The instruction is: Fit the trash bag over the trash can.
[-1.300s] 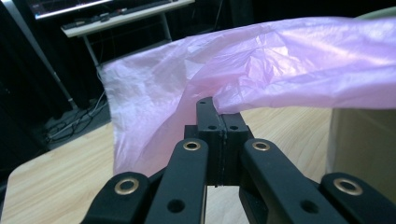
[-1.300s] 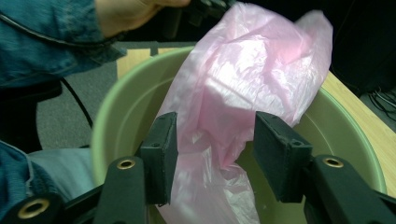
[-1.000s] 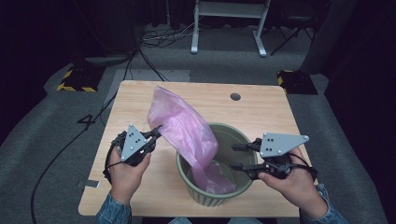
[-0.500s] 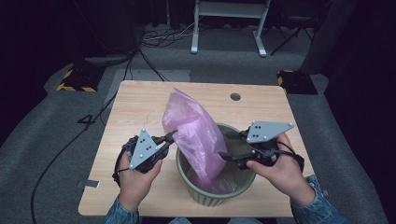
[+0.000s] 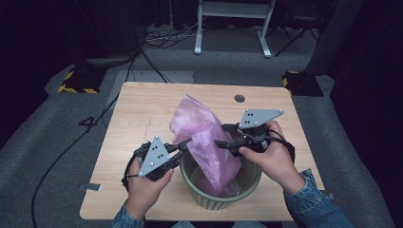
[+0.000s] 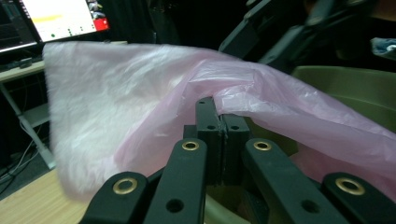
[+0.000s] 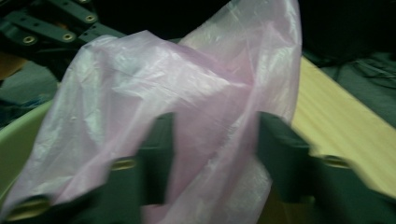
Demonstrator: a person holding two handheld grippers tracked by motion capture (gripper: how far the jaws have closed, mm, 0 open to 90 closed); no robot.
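High view: crumpled pink bag (image 5: 204, 137) in green bin (image 5: 216, 197)

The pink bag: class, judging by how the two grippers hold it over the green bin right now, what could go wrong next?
1. The left gripper has its jaws shut on a thin fold of the pink bag; a pull could tear the film or let it slip out.
2. The right gripper has its jaws open around the film, so it may close on a bunched wad instead of one edge.
3. The green bin is held by nothing, so tugging the bag might tip or drag it.
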